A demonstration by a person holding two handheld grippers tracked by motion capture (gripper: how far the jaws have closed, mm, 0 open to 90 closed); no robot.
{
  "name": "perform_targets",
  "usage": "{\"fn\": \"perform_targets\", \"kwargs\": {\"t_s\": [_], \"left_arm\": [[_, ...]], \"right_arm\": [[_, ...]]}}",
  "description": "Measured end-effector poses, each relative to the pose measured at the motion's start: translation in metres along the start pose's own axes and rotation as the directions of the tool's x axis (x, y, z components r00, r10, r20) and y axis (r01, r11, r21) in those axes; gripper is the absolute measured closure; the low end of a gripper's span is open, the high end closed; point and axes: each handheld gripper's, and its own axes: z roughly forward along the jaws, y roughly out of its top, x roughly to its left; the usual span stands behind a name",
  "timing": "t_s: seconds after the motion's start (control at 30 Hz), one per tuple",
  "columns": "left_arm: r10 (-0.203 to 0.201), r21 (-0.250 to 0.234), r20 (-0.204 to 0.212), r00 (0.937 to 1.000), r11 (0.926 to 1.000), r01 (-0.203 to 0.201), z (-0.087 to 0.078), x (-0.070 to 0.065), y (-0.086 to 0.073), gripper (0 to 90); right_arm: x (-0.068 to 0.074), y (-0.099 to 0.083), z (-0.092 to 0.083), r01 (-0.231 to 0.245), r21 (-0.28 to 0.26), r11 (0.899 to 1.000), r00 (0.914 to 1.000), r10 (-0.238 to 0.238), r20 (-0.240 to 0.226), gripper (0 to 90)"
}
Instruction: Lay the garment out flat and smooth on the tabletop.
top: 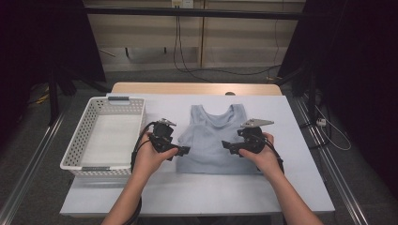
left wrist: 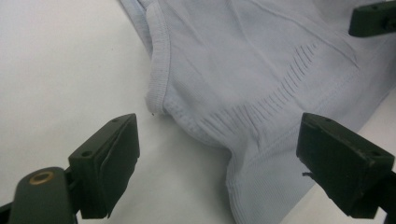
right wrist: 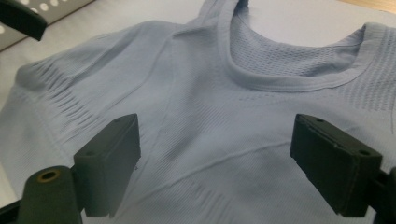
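Note:
A light blue sleeveless top (top: 211,140) lies flat on the white table cover (top: 197,192), neckline toward the far side. My left gripper (top: 183,151) hovers at the top's left edge, jaws open, with nothing between them. In the left gripper view the top's (left wrist: 261,70) armhole seam and side hem lie under the left gripper (left wrist: 224,140). My right gripper (top: 228,147) sits over the top's right half, open and empty. The right gripper view looks across the chest of the top (right wrist: 201,116) toward its neckline, past the right gripper (right wrist: 219,140).
A white perforated basket (top: 108,105) stands empty at the table's left, close to my left hand. The wooden table edge (top: 197,88) runs behind the cover. Bare white cover lies in front of the top. Black curtains and rails flank the table.

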Motion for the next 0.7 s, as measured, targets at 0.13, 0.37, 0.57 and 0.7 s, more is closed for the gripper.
{"fn": "perform_targets", "kwargs": {"t_s": [0.13,0.37,0.57,0.7], "left_arm": [[-0.002,-0.005,-0.006,1.0,1.0,0.002,0.001,0.002,0.006,13.7],[-0.022,-0.023,0.009,0.9997,0.9995,0.022,0.005,0.009,0.012,13.3],[-0.026,-0.024,0.012,0.9996,0.9993,0.027,0.005,0.012,0.011,12.3],[-0.025,-0.031,0.008,0.9996,0.9992,0.026,0.004,0.014,0.011,11.6]], "right_arm": [[0.004,-0.004,-0.004,-0.004,-0.013,1.0,0.9998,0.004,-0.02,15.1],[0.013,-0.012,0.002,0.032,-0.002,0.999,0.9986,-0.032,-0.041,14.7],[0.018,-0.011,0.003,0.043,-0.006,0.999,0.9978,-0.044,-0.05,14.6],[0.023,-0.008,0.001,0.055,-0.025,0.998,0.9968,-0.056,-0.057,14.6]]}}
